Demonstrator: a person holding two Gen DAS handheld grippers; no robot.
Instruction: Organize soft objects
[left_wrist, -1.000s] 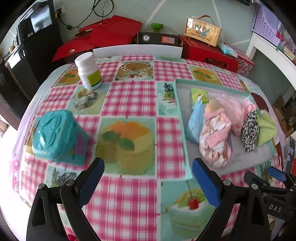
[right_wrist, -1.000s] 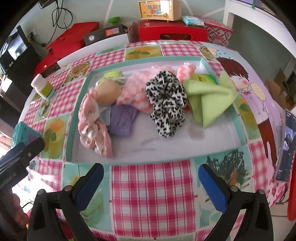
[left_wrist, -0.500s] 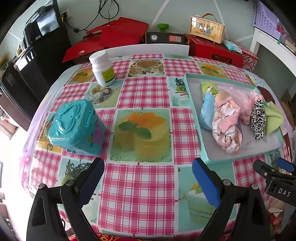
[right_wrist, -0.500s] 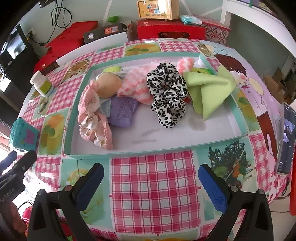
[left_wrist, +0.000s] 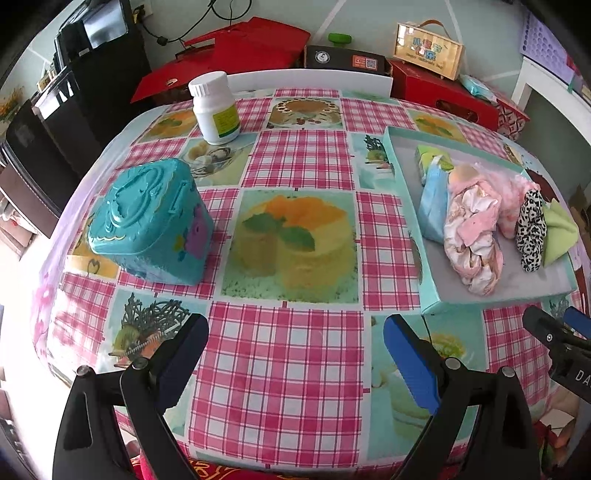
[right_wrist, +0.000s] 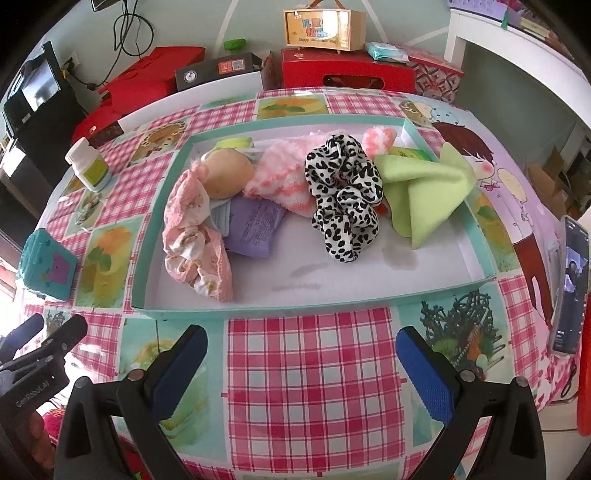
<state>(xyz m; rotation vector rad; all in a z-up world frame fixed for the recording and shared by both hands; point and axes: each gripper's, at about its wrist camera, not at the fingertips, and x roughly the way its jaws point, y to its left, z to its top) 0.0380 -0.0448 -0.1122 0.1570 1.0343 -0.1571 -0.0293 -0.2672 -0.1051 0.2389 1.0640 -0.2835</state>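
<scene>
Two blue-padded grippers, left (left_wrist: 295, 354) and right (right_wrist: 301, 363), hover with jaws spread and empty above the pink-checked tablecloth (right_wrist: 314, 369), where the shallow teal-rimmed tray (right_wrist: 369, 297) holds a green folded cloth (right_wrist: 428, 188), a leopard-print scrunchie (right_wrist: 345, 195) and a purple packet (right_wrist: 253, 229).

My fingers (right_wrist: 428, 373) carry matt, finely ribbed blue pads on black plastic. The tablecloth (right_wrist: 314, 369) looks glossy and smooth, like vinyl; the tray (right_wrist: 258, 312) is matt card. In it — fuzzy pink knit (right_wrist: 280, 177), sheeny leopard scrunchie (right_wrist: 345, 195), soft green cloth (right_wrist: 424, 192).
</scene>
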